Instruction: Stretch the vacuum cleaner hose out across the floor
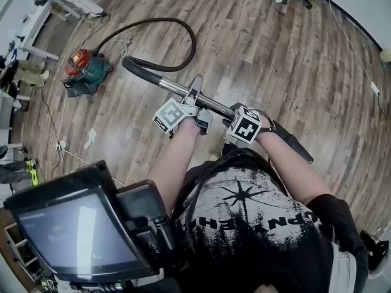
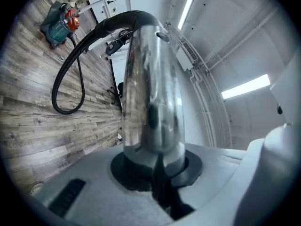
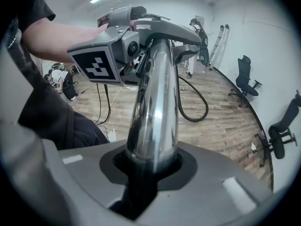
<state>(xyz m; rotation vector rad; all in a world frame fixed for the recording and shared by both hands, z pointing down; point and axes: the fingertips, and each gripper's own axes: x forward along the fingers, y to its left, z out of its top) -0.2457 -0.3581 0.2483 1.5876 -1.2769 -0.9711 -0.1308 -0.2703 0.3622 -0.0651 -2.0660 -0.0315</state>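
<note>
A red and teal vacuum cleaner (image 1: 84,70) stands on the wooden floor at the left. Its black hose (image 1: 183,41) curls in a loop and joins a chrome wand (image 1: 178,89) held level in front of me. My left gripper (image 1: 198,107) is shut on the chrome wand (image 2: 153,98), and my right gripper (image 1: 237,118) is shut on it a little further along, toward the black end (image 1: 294,145). The left gripper view looks along the wand to the hose (image 2: 70,67) and cleaner (image 2: 57,22). In the right gripper view the wand (image 3: 155,102) runs up to the left gripper's marker cube (image 3: 99,63).
Thin cables (image 1: 58,127) and a power strip lie on the floor left of me. White desks (image 1: 55,5) stand at the far left. Office chairs (image 3: 247,81) and a ladder (image 3: 221,44) stand along the wall, with a person (image 3: 196,29) near them. A boxy device (image 1: 79,227) hangs at my chest.
</note>
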